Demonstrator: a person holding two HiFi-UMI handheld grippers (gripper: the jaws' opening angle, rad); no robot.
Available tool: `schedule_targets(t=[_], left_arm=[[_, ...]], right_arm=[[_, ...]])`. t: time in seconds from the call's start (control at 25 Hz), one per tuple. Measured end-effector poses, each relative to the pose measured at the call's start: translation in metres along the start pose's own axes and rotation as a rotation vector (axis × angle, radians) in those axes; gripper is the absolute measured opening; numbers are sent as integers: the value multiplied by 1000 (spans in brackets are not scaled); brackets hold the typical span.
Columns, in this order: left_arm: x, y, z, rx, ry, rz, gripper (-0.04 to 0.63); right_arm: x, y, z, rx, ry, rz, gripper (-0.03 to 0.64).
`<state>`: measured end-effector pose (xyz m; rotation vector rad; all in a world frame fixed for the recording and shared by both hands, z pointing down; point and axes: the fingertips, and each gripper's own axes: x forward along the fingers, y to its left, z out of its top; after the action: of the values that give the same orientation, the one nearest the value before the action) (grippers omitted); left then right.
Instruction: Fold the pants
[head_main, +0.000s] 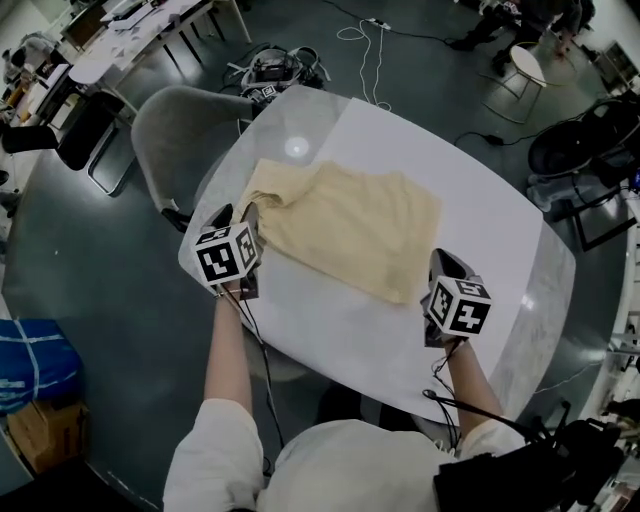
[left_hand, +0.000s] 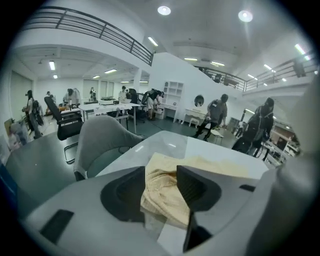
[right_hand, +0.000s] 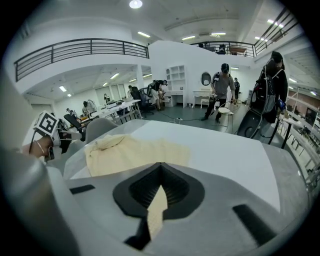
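The right tongs (right_hand: 160, 172) are clenched on a near corner of the cream pants (head_main: 350, 228). The left tongs (left_hand: 161, 174) stand released, with bunched cloth of the pants' other end between them. The pants lie spread on the white surface (head_main: 480, 190), and a grey chair (head_main: 170, 125) stands beyond.

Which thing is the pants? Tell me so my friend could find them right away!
Find the big white table in the middle of the room. The pants lie spread on it, toward the grey chair. They are the only soft, pale yellow thing on it.
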<state>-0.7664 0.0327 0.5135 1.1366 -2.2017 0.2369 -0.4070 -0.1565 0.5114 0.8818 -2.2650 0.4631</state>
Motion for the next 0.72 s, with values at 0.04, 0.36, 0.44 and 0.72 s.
schedule_targets(t=[0.04, 0.36, 0.44, 0.72], left_arm=[[-1, -8, -3, 26, 5, -14, 176], [-19, -143, -38, 154, 21, -297, 176], [-25, -181, -50, 165, 37, -371, 176], [-25, -302, -109, 276, 129, -512, 176]], right_arm=[[0, -1, -3, 3, 3, -3, -8], [-14, -12, -16, 30, -5, -28, -8], [-23, -18, -19, 44, -13, -41, -8], [-57, -62, -43, 119, -32, -88, -8]])
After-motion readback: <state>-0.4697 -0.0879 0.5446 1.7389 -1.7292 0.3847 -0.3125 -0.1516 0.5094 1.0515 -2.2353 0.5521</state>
